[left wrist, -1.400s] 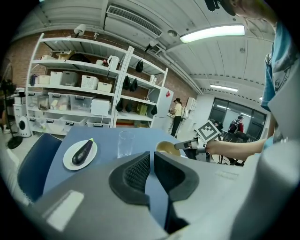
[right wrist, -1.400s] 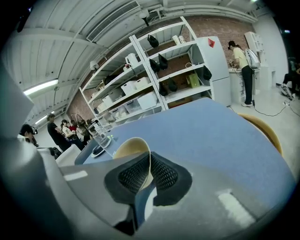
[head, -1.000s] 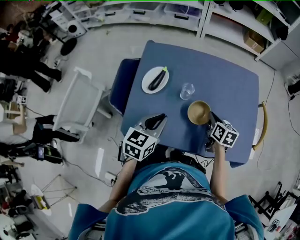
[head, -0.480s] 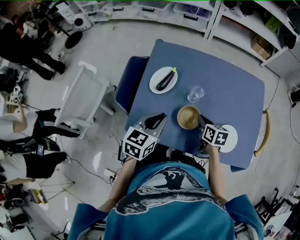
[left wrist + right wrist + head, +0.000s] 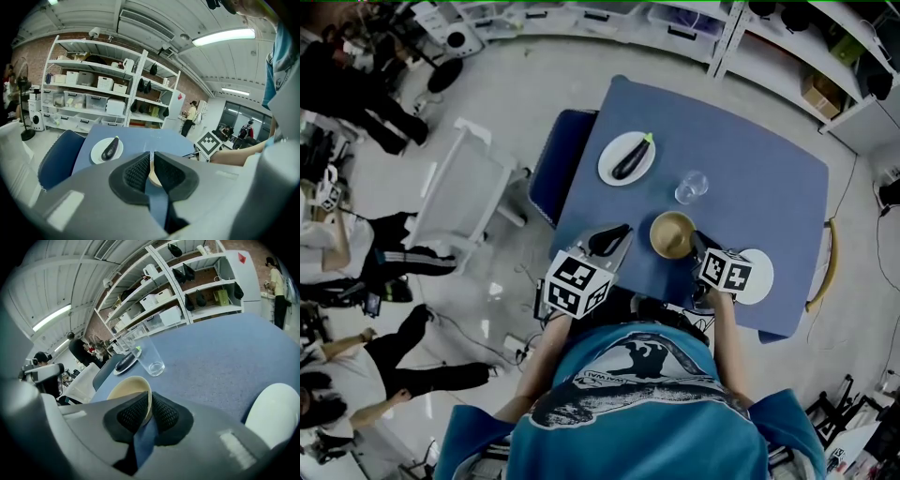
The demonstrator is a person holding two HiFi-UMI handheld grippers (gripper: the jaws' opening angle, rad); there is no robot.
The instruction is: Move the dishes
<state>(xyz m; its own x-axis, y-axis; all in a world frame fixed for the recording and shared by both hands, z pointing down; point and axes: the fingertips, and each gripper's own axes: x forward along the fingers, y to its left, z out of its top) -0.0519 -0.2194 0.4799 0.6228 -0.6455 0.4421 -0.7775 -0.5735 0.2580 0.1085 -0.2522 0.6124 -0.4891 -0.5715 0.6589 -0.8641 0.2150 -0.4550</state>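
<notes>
A person in a teal shirt works two grippers at a blue table [image 5: 750, 169]. The right gripper [image 5: 149, 401] has its jaws clamped on the near rim of a tan bowl [image 5: 123, 386], one pad inside the wall and one outside. The bowl sits directly ahead of the jaws, spreading to their left and tilted. Whether its base touches the table cannot be told.

Just to the right of those jaws, at the table's near edge, lies a white plate [image 5: 274, 411]. Ahead of the jaws, past the bowl, a clear glass [image 5: 151, 356] stands upright. Beyond it and to the left, a second plate [image 5: 118, 370] carries a dark eggplant [image 5: 125, 361].

The left gripper [image 5: 151, 157] hangs over the table's near edge with its jaws drawn together to a thin slit, gripping nothing. The bowl shows as a tan sliver just past their tips. A blue chair [image 5: 58, 159] stands to the left of those jaws.

Farthest off, white shelving [image 5: 89, 93] with bins lines the brick wall.
</notes>
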